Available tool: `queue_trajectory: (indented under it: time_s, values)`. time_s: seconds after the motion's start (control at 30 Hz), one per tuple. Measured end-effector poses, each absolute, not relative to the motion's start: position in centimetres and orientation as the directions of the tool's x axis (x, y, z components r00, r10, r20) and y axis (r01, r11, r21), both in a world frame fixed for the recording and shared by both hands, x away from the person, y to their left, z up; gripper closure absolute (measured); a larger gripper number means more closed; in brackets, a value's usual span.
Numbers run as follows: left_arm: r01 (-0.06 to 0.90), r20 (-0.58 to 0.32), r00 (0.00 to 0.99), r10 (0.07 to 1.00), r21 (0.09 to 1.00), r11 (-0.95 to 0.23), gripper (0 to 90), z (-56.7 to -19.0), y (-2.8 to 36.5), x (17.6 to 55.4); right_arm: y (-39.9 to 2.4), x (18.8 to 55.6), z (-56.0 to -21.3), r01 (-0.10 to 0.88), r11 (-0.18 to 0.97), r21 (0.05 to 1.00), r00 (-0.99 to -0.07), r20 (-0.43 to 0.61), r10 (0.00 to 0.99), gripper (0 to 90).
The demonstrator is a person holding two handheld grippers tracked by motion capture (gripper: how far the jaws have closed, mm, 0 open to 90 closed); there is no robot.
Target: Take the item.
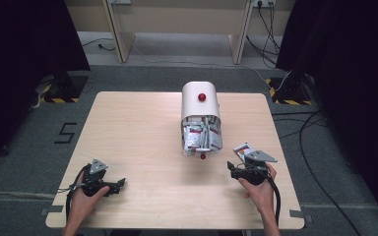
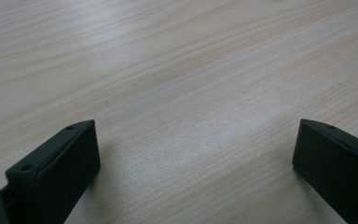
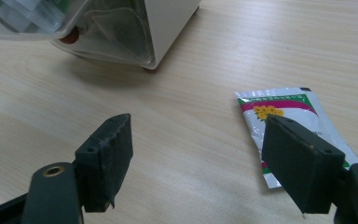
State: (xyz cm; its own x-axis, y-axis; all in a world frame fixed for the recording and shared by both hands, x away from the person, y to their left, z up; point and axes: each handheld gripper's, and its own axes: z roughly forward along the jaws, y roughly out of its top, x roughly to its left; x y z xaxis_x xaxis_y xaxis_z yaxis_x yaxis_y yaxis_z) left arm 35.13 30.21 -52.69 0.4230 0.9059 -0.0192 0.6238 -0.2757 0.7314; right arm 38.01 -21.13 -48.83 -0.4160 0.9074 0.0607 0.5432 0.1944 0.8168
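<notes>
Packet (image 3: 291, 116) lies flat on the table (image 1: 142, 142), just beside the spread right gripper (image 3: 205, 161), near the dispenser (image 1: 200, 115). Release looks finished; next likely another pull. Left gripper (image 2: 196, 163) rests spread, empty.

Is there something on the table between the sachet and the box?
No. In the right gripper view, only bare table lies between the sachet and the box.
</notes>
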Motion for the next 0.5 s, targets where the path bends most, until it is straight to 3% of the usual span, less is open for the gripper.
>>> queue_trajectory:
  time_s: [0.5]
  values:
    - [0.624, -0.019, 0.423, 0.906, 0.731, -0.276, 0.0, -52.69, 30.2, 35.12, -20.93, 37.03, -48.61, 0.53, 0.211, 0.822, -0.429, 0.045, 0.902, 22.0]
